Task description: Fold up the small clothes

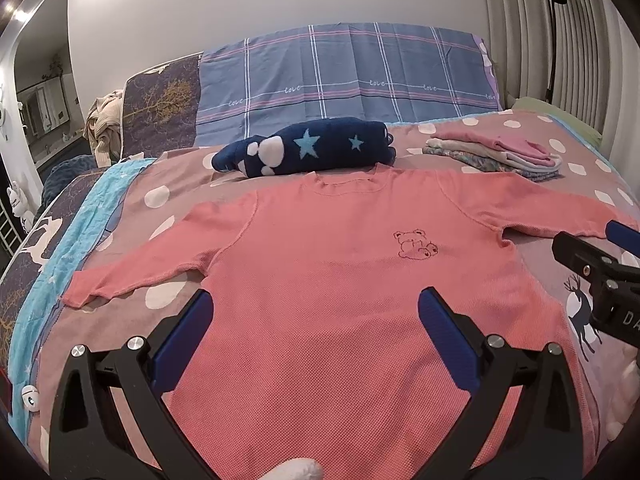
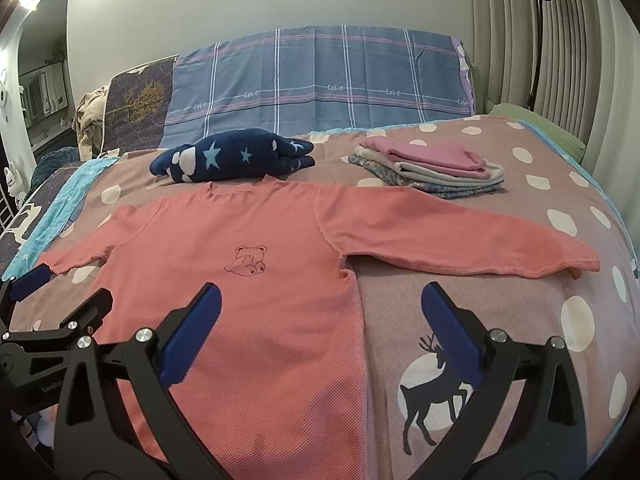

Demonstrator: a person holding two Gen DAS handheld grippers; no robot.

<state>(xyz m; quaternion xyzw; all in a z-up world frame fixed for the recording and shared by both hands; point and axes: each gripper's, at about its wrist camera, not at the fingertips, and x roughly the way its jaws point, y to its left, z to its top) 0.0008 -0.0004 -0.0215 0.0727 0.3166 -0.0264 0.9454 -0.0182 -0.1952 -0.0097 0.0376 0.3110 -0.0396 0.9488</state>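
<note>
Nearest in the left wrist view, the left claw [image 1: 316, 308] stands with its two blue-padded fingers wide apart, holding nothing, poised over the lower body of a pink long-sleeved shirt [image 1: 320, 280]. Whether the fingers touch the cloth cannot be told. The right wrist view shows the right claw [image 2: 320, 304] likewise spread wide and empty; its left finger sits over the shirt's right edge and its right finger over bare bedspread [image 2: 500, 292].

The shirt lies flat, face up, on the bed, neckline pointing away, both sleeves stretched out to the sides. A small outlined bear [image 1: 415, 244] is drawn on the chest.

Each view catches the other claw at its edge: the right one at the far right of the left view, the left one at the lower left of the right view. Only the right view shows the whole right sleeve down to its cuff [image 2: 584, 266], and a dark deer print [image 2: 436, 392] on the bedspread in full. Only the left view shows the left sleeve's cuff [image 1: 76, 296] clearly.

Beyond the neckline lies a dark blue rolled cloth with stars [image 1: 308, 152], just beside the collar. To the right of it, apart from the shirt, sits a stack of folded clothes [image 2: 428, 168], pink on top; the right view shows its layers more plainly.

Farthest back, a blue checked pillow [image 1: 348, 76] leans against the wall, with a black floor lamp [image 2: 538, 20] by the curtain at the right.
</note>
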